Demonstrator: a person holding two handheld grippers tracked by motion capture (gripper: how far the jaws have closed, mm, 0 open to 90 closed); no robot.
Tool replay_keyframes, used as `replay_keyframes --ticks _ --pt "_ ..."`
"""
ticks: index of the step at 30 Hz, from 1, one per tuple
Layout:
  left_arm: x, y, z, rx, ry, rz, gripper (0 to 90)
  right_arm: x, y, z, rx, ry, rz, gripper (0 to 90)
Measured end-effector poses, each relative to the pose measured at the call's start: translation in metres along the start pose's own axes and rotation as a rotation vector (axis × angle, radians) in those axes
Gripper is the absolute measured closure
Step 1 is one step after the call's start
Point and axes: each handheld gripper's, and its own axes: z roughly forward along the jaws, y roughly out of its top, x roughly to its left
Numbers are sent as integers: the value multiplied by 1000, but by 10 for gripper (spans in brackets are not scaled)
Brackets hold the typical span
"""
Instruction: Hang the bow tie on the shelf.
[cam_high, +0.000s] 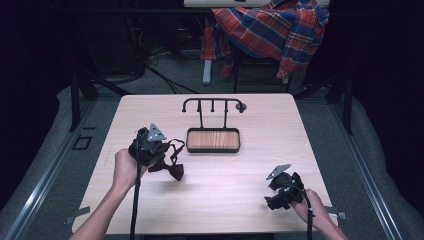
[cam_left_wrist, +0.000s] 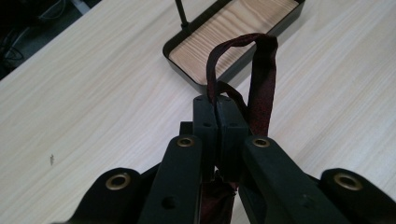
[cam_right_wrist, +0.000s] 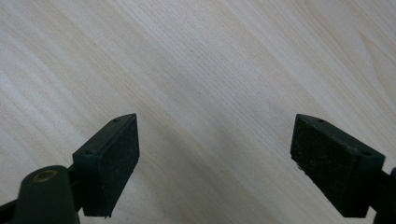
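Pale wood-grain counter (cam_high: 210, 200) in a dark room, with a plaid shirt (cam_high: 272, 27) draped over a chair beyond its far edge. A person's forearms come in from the near side, each hand holding a two-jaw tool.

Left tool (cam_left_wrist: 217, 109): its jaws are pressed together on a dark red bow tie (cam_high: 172, 162), pinching the strap. In the left gripper view the strap (cam_left_wrist: 261, 70) rises from between the pads and loops over in front of the tool, while more dark red cloth hangs below the jaws. In the high view the bow part sits just right of the tool, close over the counter; whether it rests on the wood or hangs clear cannot be told.

Ahead and to the right of this tool stands a black hook stand (cam_high: 212, 105) with a wooden tray base (cam_left_wrist: 233, 35). Its hooks are bare.

Right tool (cam_right_wrist: 215, 163): jaws spread wide with nothing between them, pointing down at bare counter, well apart from the bow tie and the stand. In the high view it (cam_high: 285, 192) sits near the counter's near right edge.

Progress, as a judgement: the pick-up looks done, since the strap is firmly clamped. What seems left is carrying the bow tie over to the stand and hanging its strap loop on a hook, or laying it in the tray, then letting go.
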Motion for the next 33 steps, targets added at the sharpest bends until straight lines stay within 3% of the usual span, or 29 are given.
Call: replay_keyframes --ticks 5,20,33 --pt "6 9 0 -2 11 -3 884 0 1 -1 9 -15 -12 152" --pt "22 32 -5 -22 40 -9 883 0 0 0 -2 0 -3 152" --pt "28 50 -5 -32 59 5 883 0 0 0 -4 2 -4 152"
